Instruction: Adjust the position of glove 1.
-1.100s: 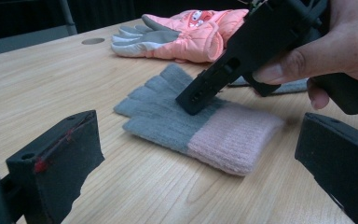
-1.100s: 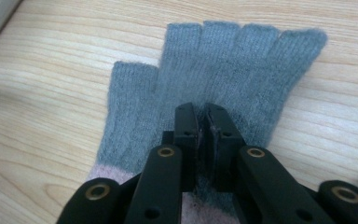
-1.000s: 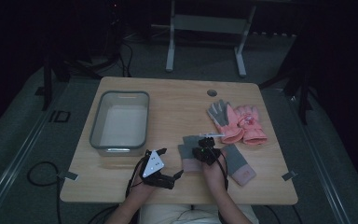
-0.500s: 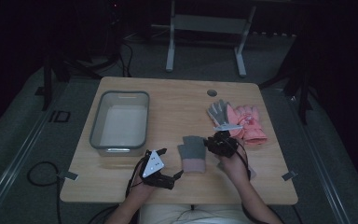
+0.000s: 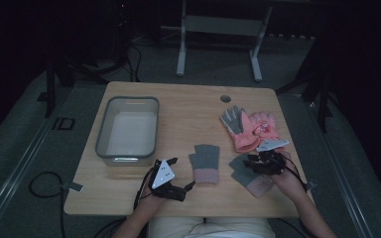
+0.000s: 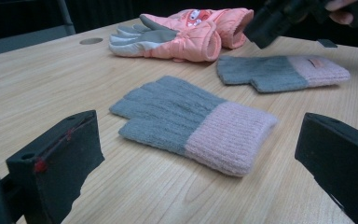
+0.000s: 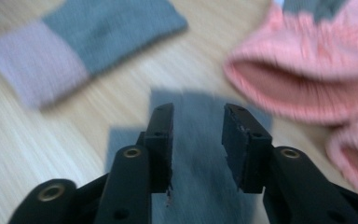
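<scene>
Grey wool of the second glove (image 7: 205, 154) is lying directly under my right gripper (image 7: 196, 119), jaws parted and empty, cuff toward me; my left gripper (image 5: 184, 187) is waiting wide open beside the first glove (image 5: 205, 162).

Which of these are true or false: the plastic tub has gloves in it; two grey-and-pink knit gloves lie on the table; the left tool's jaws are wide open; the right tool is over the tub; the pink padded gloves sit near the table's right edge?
1. The plastic tub has gloves in it. False: it looks empty.
2. Two grey knit gloves lie on the table. True: one knit glove in the middle, the other knit glove under the right gripper.
3. The left gripper has its jaws wide open. True, going by the left gripper view.
4. The right gripper is over the tub. False: it is over the right-hand knit glove, jaws apart, nothing between them.
5. The pink padded gloves sit near the table's right edge. True.
</scene>
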Motion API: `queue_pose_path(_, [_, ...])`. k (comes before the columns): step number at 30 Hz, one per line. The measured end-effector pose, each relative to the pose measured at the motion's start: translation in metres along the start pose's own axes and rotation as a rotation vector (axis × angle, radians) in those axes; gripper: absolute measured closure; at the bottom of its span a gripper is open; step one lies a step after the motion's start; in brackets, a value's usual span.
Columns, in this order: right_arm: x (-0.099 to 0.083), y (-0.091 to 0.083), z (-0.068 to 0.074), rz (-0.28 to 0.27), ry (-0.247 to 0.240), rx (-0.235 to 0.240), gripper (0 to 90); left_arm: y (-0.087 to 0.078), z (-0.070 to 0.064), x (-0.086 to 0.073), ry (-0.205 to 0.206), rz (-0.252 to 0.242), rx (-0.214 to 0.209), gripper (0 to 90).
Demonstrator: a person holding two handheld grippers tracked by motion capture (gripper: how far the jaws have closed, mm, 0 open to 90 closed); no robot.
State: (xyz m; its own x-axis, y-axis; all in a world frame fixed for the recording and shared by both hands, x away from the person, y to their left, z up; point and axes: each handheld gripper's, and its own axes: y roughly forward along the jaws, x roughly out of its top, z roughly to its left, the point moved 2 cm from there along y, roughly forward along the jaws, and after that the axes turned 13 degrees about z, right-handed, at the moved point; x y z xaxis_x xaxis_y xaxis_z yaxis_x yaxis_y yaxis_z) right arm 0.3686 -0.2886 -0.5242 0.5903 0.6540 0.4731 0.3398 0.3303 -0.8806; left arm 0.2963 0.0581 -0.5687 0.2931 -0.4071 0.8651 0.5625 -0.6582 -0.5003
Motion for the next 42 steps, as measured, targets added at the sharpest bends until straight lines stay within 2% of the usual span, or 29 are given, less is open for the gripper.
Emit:
queue_pose_path(5, [-0.02,0.008,-0.003,0.058,-0.005,-0.007,58.3,0.0,0.0,0.0,-0.001,-0.001,0.002,0.0])
queue_pose_path(11, [-0.028,0.018,-0.005,0.056,0.02,0.026,61.4,0.0,0.0,0.0,0.0,0.0,0.007,0.0])
queue_pose_path(18, [-0.028,0.019,-0.002,0.071,0.032,0.03,81.0,0.0,0.0,0.0,0.0,-0.002,0.006,0.0])
queue_pose_path(21, [-0.027,0.017,0.001,0.071,0.08,0.036,84.8,0.0,0.0,0.0,-0.002,-0.001,0.008,0.0])
queue_pose_path(23, [-0.026,0.01,0.008,0.08,0.083,0.026,85.0,0.0,0.0,0.0,-0.002,0.0,0.013,0.0])
queue_pose_path(24, [-0.025,0.004,0.012,0.061,0.108,0.046,85.1,0.0,0.0,0.0,-0.001,0.0,0.013,0.0])
queue_pose_path(26, [-0.022,-0.007,0.018,0.02,0.143,0.044,85.1,0.0,0.0,0.0,0.0,0.001,0.012,0.0])
queue_pose_path(28, [-0.017,-0.02,0.025,-0.013,0.19,0.01,85.1,0.0,0.0,0.0,0.0,0.001,0.012,0.0])
queue_pose_path(29, [-0.017,-0.02,0.025,-0.013,0.19,0.01,85.1,0.0,0.0,0.0,0.0,0.001,0.012,0.0])
queue_pose_path(30, [-0.015,-0.026,0.028,-0.033,0.219,0.003,85.1,0.0,0.0,0.0,0.003,0.002,0.013,0.0])
queue_pose_path(31, [-0.012,-0.036,0.035,-0.067,0.265,-0.026,85.1,0.0,0.0,0.0,0.004,0.002,0.013,0.0])
queue_pose_path(33, [-0.013,-0.041,0.039,-0.087,0.309,-0.057,85.1,0.0,0.0,0.0,0.005,0.001,0.012,0.0])
queue_pose_path(36, [-0.016,-0.04,0.042,-0.091,0.357,-0.091,85.0,0.0,0.0,0.0,0.006,0.001,0.013,0.0])
queue_pose_path(38, [-0.021,-0.036,0.043,-0.09,0.404,-0.08,85.0,0.0,0.0,0.0,0.003,0.0,0.013,0.0])
queue_pose_path(40, [-0.027,-0.029,0.044,-0.082,0.43,-0.095,85.0,0.0,0.0,0.0,0.001,0.0,0.015,0.0])
queue_pose_path(42, [-0.033,-0.022,0.043,-0.074,0.461,-0.082,84.9,0.0,0.0,0.0,0.004,0.001,0.015,0.0])
